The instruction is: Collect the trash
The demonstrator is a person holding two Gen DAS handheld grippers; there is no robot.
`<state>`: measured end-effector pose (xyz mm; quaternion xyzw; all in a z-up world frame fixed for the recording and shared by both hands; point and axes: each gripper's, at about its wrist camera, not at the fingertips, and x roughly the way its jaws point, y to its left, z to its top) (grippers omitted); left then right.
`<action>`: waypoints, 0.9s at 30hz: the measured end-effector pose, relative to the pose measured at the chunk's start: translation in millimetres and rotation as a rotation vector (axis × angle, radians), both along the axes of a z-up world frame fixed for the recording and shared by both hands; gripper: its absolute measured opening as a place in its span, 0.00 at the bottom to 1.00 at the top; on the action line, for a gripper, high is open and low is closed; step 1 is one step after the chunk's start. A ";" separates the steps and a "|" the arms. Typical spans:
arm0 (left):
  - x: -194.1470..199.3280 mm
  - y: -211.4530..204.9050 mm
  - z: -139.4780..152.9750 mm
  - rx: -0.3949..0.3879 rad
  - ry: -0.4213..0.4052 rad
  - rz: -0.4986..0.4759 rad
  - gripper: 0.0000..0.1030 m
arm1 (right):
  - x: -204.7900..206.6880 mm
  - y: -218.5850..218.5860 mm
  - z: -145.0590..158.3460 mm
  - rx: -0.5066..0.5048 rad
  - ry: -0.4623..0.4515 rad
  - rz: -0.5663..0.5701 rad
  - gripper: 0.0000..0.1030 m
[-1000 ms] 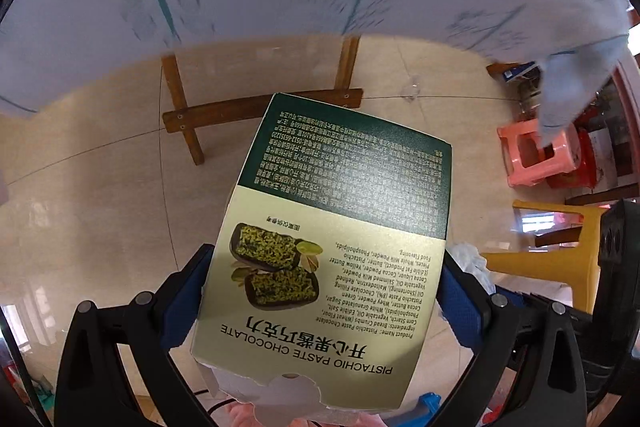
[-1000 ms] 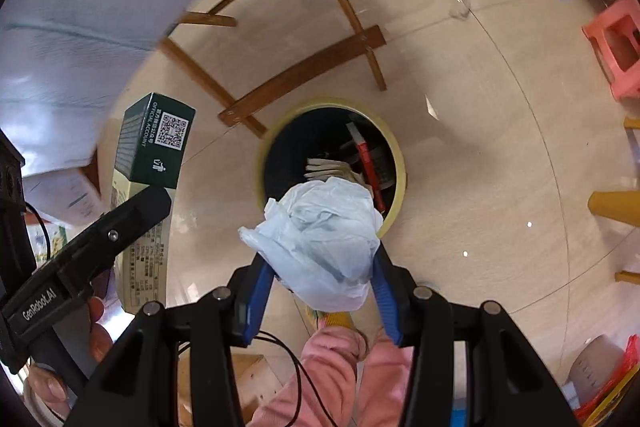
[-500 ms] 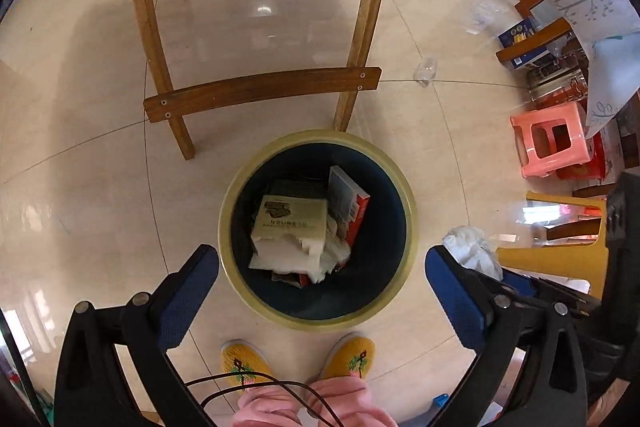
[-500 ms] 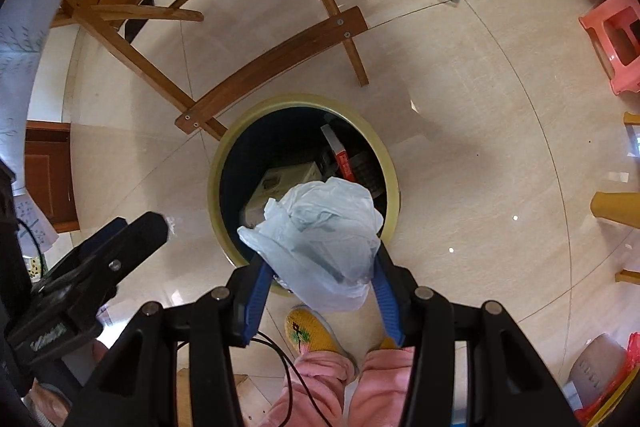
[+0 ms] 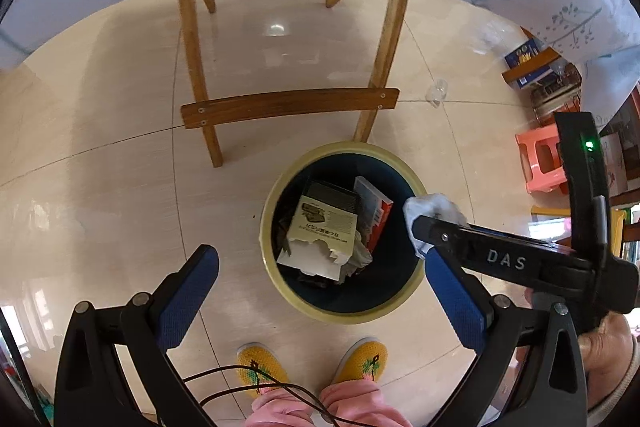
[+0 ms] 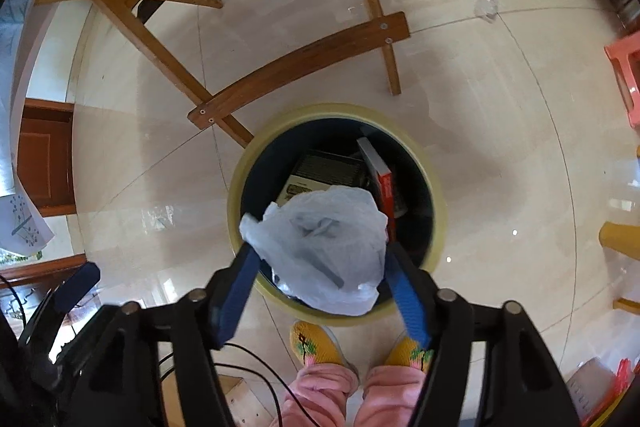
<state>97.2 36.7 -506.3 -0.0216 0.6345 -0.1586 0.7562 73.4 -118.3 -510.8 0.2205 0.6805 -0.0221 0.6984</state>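
Note:
A round bin (image 5: 344, 315) with a yellowish rim stands on the tiled floor below both grippers. A green and cream chocolate box (image 5: 320, 227) lies inside it beside a red and white carton (image 5: 376, 207). My left gripper (image 5: 318, 259) hangs open and empty over the bin. My right gripper (image 6: 320, 251) points down over the bin's (image 6: 236, 195) near edge. Its jaws are opening, and a crumpled white plastic bag (image 6: 320, 247) still sits between the blue pads, which no longer squeeze it. In the left wrist view the bag (image 5: 434, 205) shows at the right gripper's tip.
Wooden chair legs and a cross rail (image 5: 288, 105) stand just behind the bin. The person's yellow slippers (image 5: 264, 367) and pink trouser legs are close in front of it. A pink stool (image 5: 540, 163) and a crumpled clear wrapper (image 5: 436, 93) are on the floor to the right.
The chocolate box left my left gripper and now lies in the bin. Both grippers came lower over the bin. The right jaws have spread wider around the bag.

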 end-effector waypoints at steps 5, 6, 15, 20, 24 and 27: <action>-2.6 9.5 7.0 -0.011 -0.011 0.038 0.99 | 0.9 3.3 4.6 -0.025 -0.009 0.023 0.73; -3.3 10.3 8.9 -0.012 -0.014 0.042 0.99 | -0.2 3.4 7.1 -0.028 -0.009 0.022 0.73; -12.4 14.6 49.8 -0.023 -0.063 0.047 0.99 | -18.0 10.1 43.3 -0.034 -0.035 0.042 0.73; -20.6 16.7 87.9 -0.026 -0.101 0.060 0.99 | -32.4 15.2 82.7 -0.028 -0.086 0.057 0.73; -28.7 15.2 124.0 -0.027 -0.123 0.067 0.99 | -41.1 18.1 121.8 -0.028 -0.132 0.067 0.73; -33.5 12.9 150.5 -0.017 -0.139 0.068 0.99 | -46.8 18.6 153.8 -0.042 -0.165 0.081 0.73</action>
